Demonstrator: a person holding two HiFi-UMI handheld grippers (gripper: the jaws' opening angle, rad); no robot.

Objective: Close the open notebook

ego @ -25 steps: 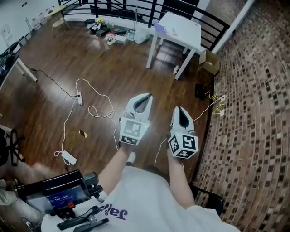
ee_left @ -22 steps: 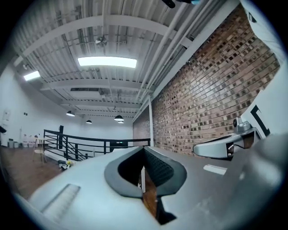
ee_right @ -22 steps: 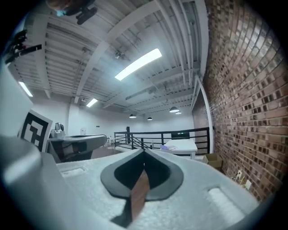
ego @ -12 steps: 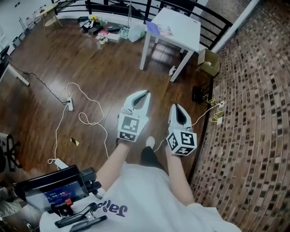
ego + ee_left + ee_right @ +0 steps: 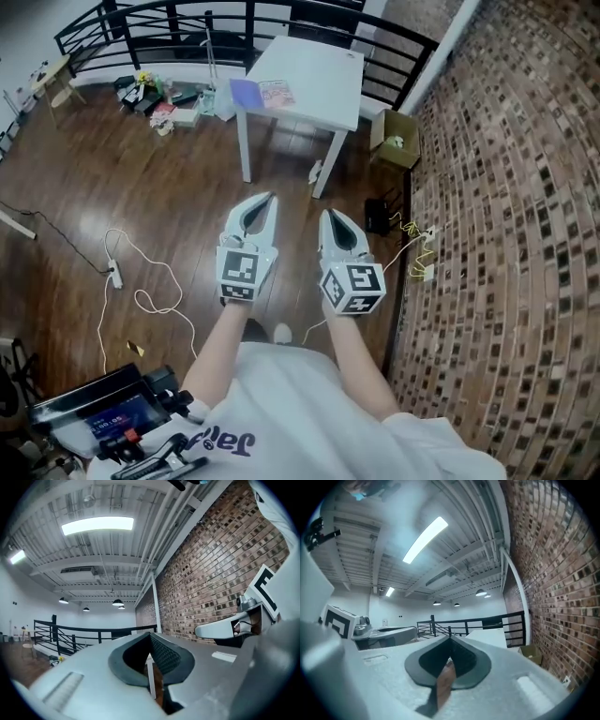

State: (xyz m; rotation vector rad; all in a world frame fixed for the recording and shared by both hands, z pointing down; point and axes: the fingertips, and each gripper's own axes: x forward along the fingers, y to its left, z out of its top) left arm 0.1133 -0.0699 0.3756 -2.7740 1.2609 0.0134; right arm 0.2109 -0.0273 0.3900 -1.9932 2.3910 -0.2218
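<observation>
The open notebook [image 5: 262,94] lies on the near left corner of a white table [image 5: 323,70], showing a purple page and a pinkish one. Both grippers are held side by side over the wooden floor, well short of the table and pointing toward it. My left gripper [image 5: 270,197] is shut with nothing in it, and its jaws [image 5: 150,635] meet at the tip. My right gripper [image 5: 324,214] is shut and empty too, its tips [image 5: 450,640] touching. The table top [image 5: 492,637] shows just beyond them in the right gripper view.
A brick wall [image 5: 506,234] runs along the right. A cardboard box [image 5: 394,141] and a black box [image 5: 378,216] with yellow cables sit near it. A black railing [image 5: 187,19] stands behind the table. White cables and a power strip [image 5: 114,274] lie on the floor at left.
The view has advanced toward the table, which now sits nearer and more central. Both grippers stay shut and side by side, carried forward together.
</observation>
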